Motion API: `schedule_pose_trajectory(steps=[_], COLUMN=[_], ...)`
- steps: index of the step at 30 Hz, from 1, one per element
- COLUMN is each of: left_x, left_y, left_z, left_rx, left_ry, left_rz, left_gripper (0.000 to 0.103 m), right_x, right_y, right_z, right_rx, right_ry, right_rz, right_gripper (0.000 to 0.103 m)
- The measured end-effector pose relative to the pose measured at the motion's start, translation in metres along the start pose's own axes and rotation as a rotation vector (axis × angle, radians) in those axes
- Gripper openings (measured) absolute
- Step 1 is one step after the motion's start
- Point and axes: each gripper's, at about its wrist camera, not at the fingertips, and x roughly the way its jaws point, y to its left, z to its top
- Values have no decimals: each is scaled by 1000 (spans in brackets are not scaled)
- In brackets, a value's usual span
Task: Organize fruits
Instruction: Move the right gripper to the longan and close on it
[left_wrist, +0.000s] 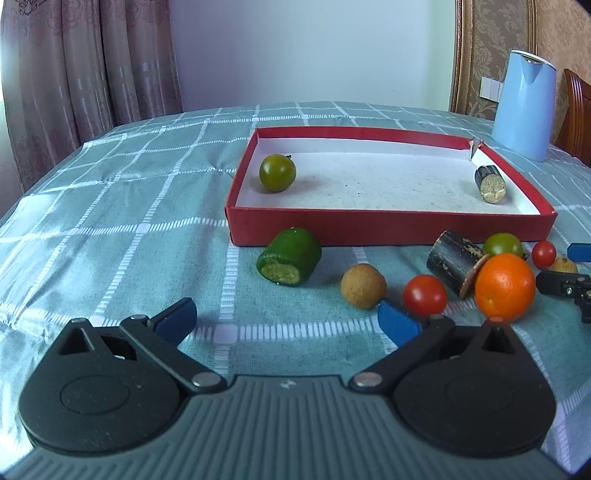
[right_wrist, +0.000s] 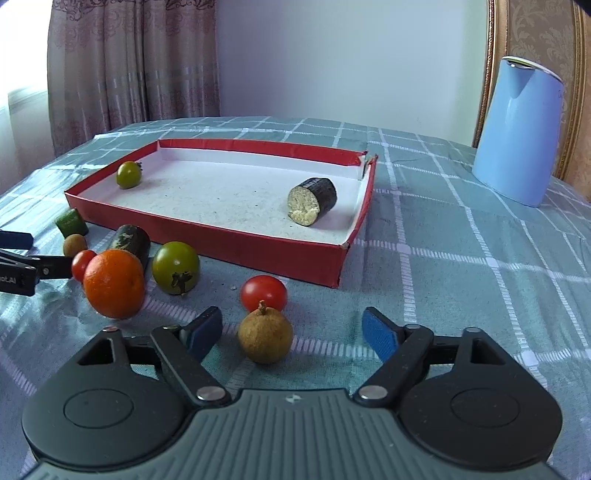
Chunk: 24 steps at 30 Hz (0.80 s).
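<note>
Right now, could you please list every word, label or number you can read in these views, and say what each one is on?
"...otAI": white letters, cut off by the frame edge, on the left hand-held gripper body in the right wrist view.
Small white emblem on each camera mount: a symbol, not text.
Blue kettle, red box, fruits: no readable text.

From the left wrist, the orange (left_wrist: 504, 286) hides part of the dark cylinder (left_wrist: 452, 266) and green tomato (left_wrist: 503, 244). The right gripper (left_wrist: 570, 269) is cut off by the edge, its jaws unreadable there.
</note>
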Motion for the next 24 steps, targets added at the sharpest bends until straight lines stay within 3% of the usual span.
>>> schedule_pose_trajectory(steps=[2,8,9,11,14,17,20,24], left_x=[0,0,0,0,0,0,0,-1], left_y=[1,0,0,0,0,0,0,0], left_z=[0,0,0,0,0,0,0,0], left_rx=[-1,-3,-4,-4,-4,-4,-4,-4], left_ry=[0,1,1,1,0,0,1,-2], left_rz=[0,-3,-4,-4,-4,-4,-5,-4], left_gripper=[103,103,103,103,103,103,103,103], right_x=[2,0,-1,-3,-5,-6,-7,-10], right_y=[-3,-5,-5,-3,4,4,0,-3], right_z=[0,-1,-1,-1,-2,-2,-2,-5], right_rx=[15,25,25,3,-36,-39,-18,-11], right_ry=[9,3,-4,-16,-28,-31,-31,-37], right_rz=[-5,5,6,27,46,55,63,65], right_gripper=[95,93,88,67,50,47,34,27])
